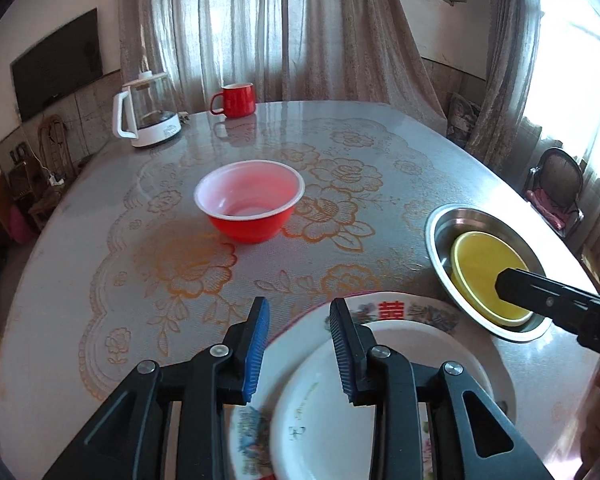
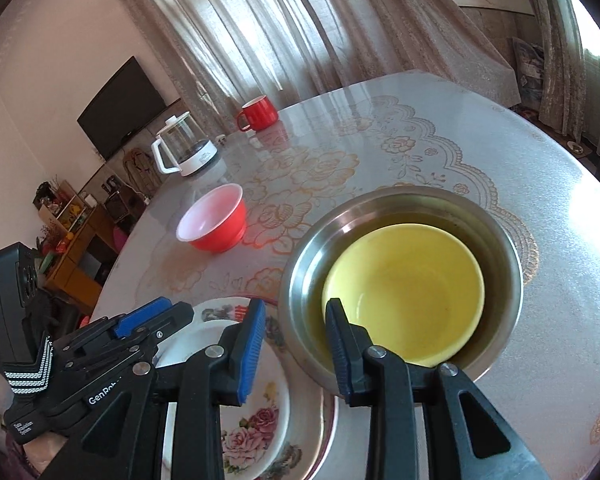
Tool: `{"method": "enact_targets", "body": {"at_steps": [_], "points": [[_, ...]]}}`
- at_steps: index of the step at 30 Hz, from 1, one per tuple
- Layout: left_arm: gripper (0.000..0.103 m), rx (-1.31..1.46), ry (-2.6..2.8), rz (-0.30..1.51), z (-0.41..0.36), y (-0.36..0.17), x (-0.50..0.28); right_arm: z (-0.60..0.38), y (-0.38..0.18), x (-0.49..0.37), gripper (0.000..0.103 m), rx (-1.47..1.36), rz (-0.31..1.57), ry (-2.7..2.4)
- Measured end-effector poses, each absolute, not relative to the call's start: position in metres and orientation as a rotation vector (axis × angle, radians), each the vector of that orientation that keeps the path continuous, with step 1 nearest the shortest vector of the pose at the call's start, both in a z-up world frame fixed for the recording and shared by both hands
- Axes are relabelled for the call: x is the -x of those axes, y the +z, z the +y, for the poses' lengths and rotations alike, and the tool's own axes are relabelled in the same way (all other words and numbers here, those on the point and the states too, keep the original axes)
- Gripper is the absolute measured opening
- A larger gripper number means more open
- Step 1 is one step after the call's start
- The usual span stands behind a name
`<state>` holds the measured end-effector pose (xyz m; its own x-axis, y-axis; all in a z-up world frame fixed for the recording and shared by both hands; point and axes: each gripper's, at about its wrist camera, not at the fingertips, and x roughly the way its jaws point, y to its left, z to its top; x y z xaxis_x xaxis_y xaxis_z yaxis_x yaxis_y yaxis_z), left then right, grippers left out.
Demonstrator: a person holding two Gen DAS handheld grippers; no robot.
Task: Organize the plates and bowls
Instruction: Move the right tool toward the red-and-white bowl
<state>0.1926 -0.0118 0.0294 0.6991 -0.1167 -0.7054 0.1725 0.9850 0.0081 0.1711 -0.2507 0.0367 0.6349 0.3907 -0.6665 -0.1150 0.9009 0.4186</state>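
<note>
Table (image 1: 100, 240) lies bare around red bowl (image 1: 250, 204), toward its near-left edge.

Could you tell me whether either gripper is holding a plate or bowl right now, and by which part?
Nothing is held. The left gripper hangs open above the stacked plates, and the right gripper hangs open over the metal bowl's near rim.

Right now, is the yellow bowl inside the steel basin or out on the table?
Inside. The yellow bowl sits upright within the steel basin, whose rim rings it on all sides; the bowl looks empty.
</note>
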Motion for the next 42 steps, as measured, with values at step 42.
{"method": "enact_targets", "body": {"at_steps": [42], "points": [[0.052, -0.182, -0.013, 0.689, 0.055, 0.017, -0.21, -0.175, 0.021, -0.283, 0.04, -0.453, 0.993, 0.481]]}}
